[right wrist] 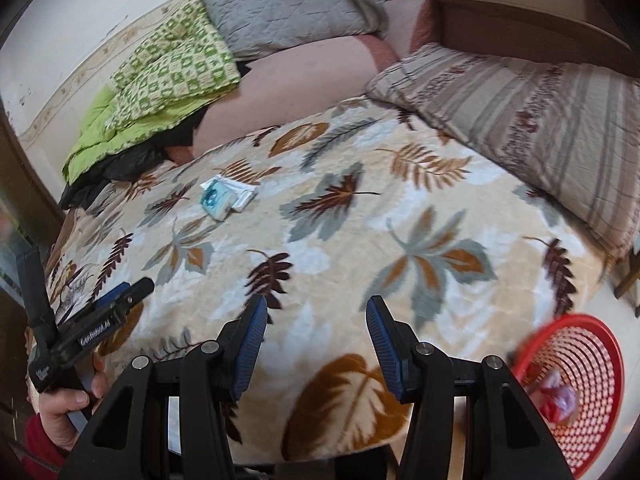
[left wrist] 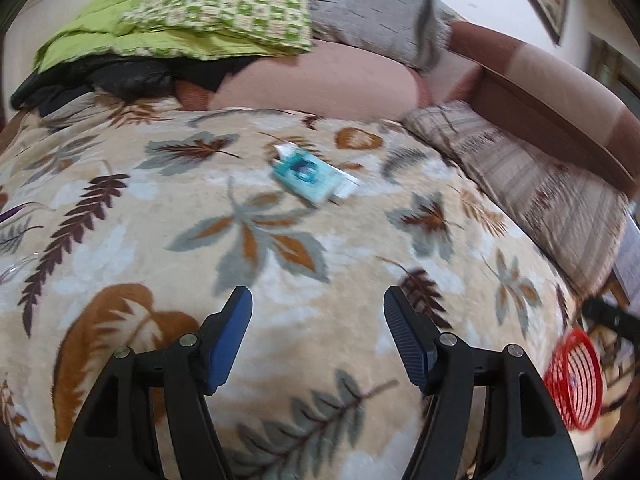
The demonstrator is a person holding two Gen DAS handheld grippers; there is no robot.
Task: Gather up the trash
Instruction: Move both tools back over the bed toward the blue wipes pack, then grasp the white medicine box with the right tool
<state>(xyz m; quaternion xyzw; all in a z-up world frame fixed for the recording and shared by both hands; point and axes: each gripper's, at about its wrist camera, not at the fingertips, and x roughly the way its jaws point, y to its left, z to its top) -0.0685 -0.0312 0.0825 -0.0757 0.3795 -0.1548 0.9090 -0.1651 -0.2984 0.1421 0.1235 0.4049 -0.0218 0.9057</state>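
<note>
1. The left gripper (left wrist: 318, 300) has its jaws spread and empty above the leaf-patterned blanket (left wrist: 280, 280); the right gripper (right wrist: 316, 312) is likewise spread and empty.
2. A teal-and-white wrapper (left wrist: 310, 176) lies flat on the blanket well ahead of the left jaws, roughly centred between them, untouched.
3. The red basket (right wrist: 576, 392) beside the bed already holds some crumpled trash (right wrist: 558, 398), so collecting seems partly done; the wrapper remains.

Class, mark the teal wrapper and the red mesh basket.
Teal and white plastic wrapper (left wrist: 310, 178), left wrist view, on its teal middle.
Red plastic mesh basket (right wrist: 592, 420), right wrist view, on its inner mesh wall.
</note>
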